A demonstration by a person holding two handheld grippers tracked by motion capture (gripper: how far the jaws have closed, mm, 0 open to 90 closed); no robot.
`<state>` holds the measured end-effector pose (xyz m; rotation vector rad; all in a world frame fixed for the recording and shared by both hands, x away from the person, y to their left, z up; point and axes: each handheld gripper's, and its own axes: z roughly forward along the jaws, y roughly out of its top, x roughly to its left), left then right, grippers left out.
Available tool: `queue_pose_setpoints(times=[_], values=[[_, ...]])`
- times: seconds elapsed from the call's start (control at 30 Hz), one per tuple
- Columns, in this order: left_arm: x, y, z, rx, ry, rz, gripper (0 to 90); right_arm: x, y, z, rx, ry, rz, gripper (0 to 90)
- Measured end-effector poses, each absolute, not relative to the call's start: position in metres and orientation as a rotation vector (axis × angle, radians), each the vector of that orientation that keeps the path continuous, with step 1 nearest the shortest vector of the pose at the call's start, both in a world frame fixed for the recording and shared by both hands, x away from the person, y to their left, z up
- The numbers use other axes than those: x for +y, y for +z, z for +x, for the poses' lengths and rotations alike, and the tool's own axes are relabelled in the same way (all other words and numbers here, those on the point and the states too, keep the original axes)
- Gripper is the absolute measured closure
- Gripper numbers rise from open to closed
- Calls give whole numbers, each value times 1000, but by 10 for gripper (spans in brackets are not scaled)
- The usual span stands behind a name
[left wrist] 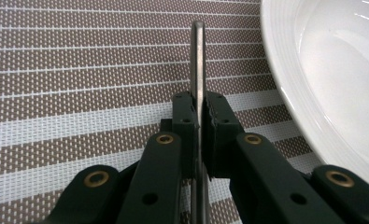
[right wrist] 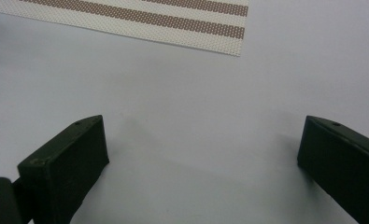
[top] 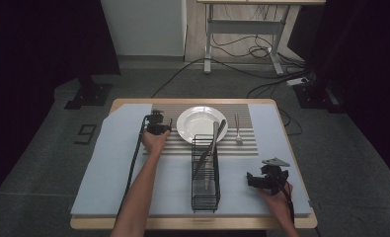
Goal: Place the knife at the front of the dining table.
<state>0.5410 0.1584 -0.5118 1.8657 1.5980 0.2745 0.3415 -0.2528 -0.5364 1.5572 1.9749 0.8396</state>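
Nearest, right tool (top: 254,178) idle over the desk (top: 108,187), jaws spread, nothing held. Farther, left tool (left wrist: 200,109) clenched on a knife (left wrist: 199,60), edge-up above the striped placemat (left wrist: 79,70), just beside the plate (left wrist: 331,70), probably for setting down.

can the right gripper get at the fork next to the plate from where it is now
Probably yes. The right gripper sits open and empty on the blue mat, and the fork lies flat on the striped placemat farther up, with bare mat between. The wire rack stands off to its left, not in that path.
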Motion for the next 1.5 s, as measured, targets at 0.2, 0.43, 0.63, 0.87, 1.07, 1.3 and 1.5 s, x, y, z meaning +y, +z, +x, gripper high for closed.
queue_pose_setpoints(times=[0.2,0.43,0.63,0.87,1.07,1.3,1.5], values=[[161,-513,543,1604,277,1839,839,-253,-536,342,1977,839,1557,12],[167,-513,547,1626,282,1815,838,-253,-536,342,1977,838,1557,12],[168,-514,547,1623,293,1816,834,-253,-536,342,1975,840,1557,12],[167,-514,547,1609,308,1822,808,-253,-536,341,1977,838,1558,12],[164,-514,546,1597,331,1836,761,-253,-536,341,1977,838,1557,12],[164,-514,546,1586,334,1843,725,-253,-536,341,1975,840,1557,12],[168,-514,546,1579,304,1847,768,-253,-536,341,1975,840,1557,12]])
